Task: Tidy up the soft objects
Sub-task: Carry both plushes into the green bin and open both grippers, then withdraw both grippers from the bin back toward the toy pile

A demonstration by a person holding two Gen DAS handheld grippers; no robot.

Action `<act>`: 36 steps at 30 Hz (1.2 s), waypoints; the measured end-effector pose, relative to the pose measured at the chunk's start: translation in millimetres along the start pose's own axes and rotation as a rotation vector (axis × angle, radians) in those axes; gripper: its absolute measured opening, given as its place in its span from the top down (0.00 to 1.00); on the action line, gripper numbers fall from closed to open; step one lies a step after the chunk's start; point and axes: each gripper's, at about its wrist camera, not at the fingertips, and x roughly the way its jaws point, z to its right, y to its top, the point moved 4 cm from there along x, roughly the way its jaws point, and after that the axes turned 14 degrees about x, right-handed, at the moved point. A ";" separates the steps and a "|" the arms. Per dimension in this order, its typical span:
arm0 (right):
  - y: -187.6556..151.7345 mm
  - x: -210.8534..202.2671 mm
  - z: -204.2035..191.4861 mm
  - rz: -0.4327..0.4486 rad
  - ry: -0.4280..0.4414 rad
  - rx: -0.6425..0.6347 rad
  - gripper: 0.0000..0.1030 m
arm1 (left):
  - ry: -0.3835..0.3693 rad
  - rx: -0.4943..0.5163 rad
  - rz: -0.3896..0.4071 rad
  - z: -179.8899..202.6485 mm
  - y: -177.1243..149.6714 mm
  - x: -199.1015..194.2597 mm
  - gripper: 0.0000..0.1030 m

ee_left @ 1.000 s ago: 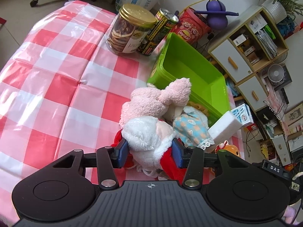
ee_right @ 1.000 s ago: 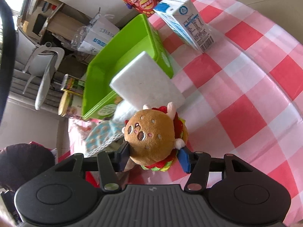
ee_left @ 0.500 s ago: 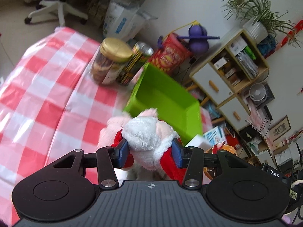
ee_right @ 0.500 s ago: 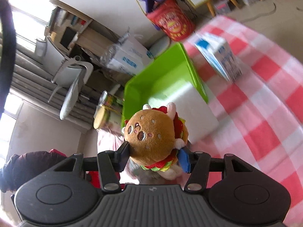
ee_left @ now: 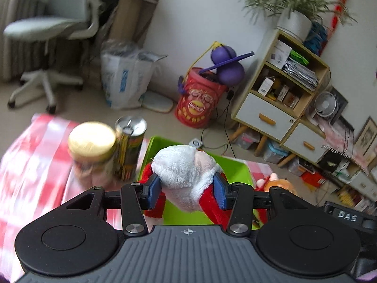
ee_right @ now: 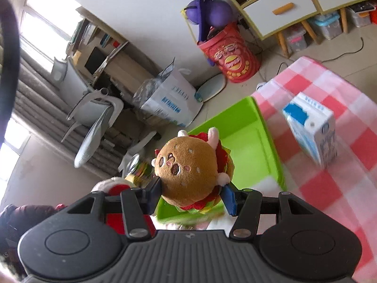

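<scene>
My left gripper (ee_left: 187,191) is shut on a white and red Santa plush (ee_left: 186,172) and holds it in the air over the near end of the green bin (ee_left: 238,167). My right gripper (ee_right: 192,194) is shut on a brown burger plush (ee_right: 188,167) and holds it above the near edge of the same green bin (ee_right: 254,146). The burger plush also shows at the right in the left wrist view (ee_left: 278,184). The Santa plush shows at the lower left in the right wrist view (ee_right: 113,186).
A gold-lidded cookie jar (ee_left: 92,148) and a tall can (ee_left: 129,151) stand left of the bin. A blue and white milk carton (ee_right: 311,132) stands on the red checked tablecloth (ee_right: 329,188) right of the bin. A red bucket (ee_left: 198,99), shelves and a chair lie beyond the table.
Both grippers have risen from the table with their plush toys and moved forward over the green bin. The pink plush, blue cloth toy and white sponge have dropped out of sight below.
</scene>
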 end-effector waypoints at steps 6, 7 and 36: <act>16.6 16.4 12.3 0.058 0.058 0.009 0.74 | 0.039 0.041 -0.039 4.6 -15.0 61.5 0.54; 16.7 20.4 15.6 0.059 0.059 0.019 0.74 | 0.045 0.049 -0.048 4.5 -19.5 69.4 0.54; 2.6 33.5 11.8 0.040 -0.041 -0.092 0.46 | 0.073 0.131 -0.106 3.3 -40.2 67.8 0.18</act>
